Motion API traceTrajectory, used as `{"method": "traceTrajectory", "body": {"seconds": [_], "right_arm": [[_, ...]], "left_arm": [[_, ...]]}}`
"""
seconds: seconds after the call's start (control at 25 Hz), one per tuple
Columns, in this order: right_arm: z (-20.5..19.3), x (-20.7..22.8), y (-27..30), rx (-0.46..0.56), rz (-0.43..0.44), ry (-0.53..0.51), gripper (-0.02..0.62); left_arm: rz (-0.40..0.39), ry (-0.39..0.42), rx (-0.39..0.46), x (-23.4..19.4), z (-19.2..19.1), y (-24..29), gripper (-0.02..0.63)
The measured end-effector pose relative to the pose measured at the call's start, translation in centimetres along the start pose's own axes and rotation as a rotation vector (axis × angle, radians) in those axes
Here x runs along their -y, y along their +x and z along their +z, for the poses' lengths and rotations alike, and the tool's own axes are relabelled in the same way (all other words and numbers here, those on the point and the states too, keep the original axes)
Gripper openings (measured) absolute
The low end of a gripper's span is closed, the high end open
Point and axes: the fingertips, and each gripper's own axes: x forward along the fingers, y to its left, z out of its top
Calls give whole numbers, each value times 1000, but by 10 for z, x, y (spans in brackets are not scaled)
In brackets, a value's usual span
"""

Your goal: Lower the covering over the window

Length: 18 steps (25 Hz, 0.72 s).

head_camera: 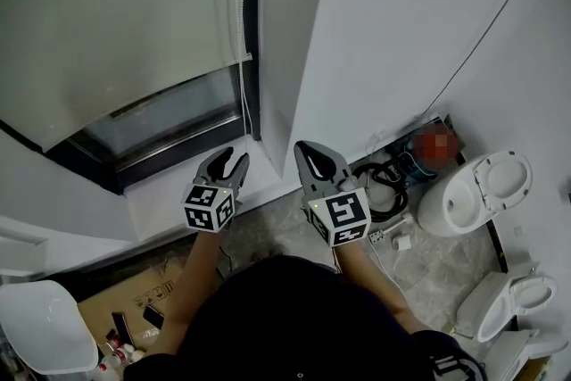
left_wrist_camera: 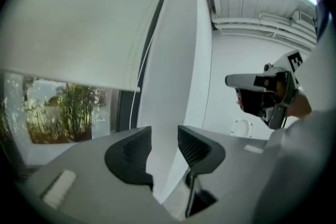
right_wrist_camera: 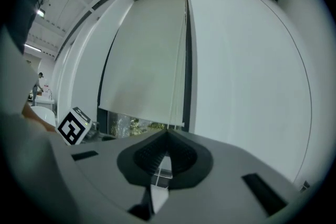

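Brown cardboard box [head_camera: 125, 303]: on the floor at lower left of the head view; small items on it, too small to tell.

Off-white fabric roller blind [head_camera: 116, 22] [left_wrist_camera: 79, 18] [right_wrist_camera: 144, 60]: drawn down over most of the window; bottom edge short of the sill, slanting across the head view.

Strip of bare window glass [head_camera: 165, 113] [left_wrist_camera: 58, 113]: uncovered below the blind's bottom edge; green plants visible through it in the left gripper view.

White bead cord [head_camera: 243, 98] [right_wrist_camera: 177, 76]: hanging along the blind's right edge beside the dark frame; lower end near the left gripper's tips.

Left gripper [head_camera: 225, 163] [left_wrist_camera: 164, 132]: jaws wide apart, with only pale wall showing through the gap; nothing held. Raised in front of the white sill [head_camera: 169, 192], just below the cord's end, not touching it.

Right gripper [head_camera: 305, 149] [right_wrist_camera: 167, 134]: jaws pressed together, pads meeting tip to tip; nothing seen clamped. Tips to the right of the cord in the head view, in front of the white wall [head_camera: 401, 13], apart from the cord. Cord's line running down behind the closed tips in the right gripper view.

Black coiled hose [head_camera: 385, 185]: on the floor against the wall, right of the right gripper.

White ceramic toilets [head_camera: 477, 187]: two on the grey floor at far right, one by the wall, one lower down.
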Motion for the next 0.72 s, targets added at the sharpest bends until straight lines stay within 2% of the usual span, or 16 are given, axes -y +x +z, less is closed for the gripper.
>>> {"method": "traceTrajectory", "body": {"seconds": [0.16, 0.2, 0.28, 0.36, 0.48, 0.72], "right_arm": [[31, 4, -1, 69, -19, 0, 12], [42, 4, -1, 88, -25, -15, 12], [67, 5, -2, 136, -36, -47, 12], [92, 6, -5, 188, -51, -83, 12], [125, 8, -12, 241, -76, -122, 12], [154, 15, -34, 294, -89, -99, 12]], "left_arm": [[43, 110, 167, 6, 81, -35, 153], [61, 146, 212, 8, 103, -45, 142], [109, 202, 286, 14, 143, -65, 79], [165, 226, 313, 18, 171, -82, 19], [226, 231, 297, 22, 194, -99, 11], [232, 236, 384, 45, 224, -127, 11]]}}
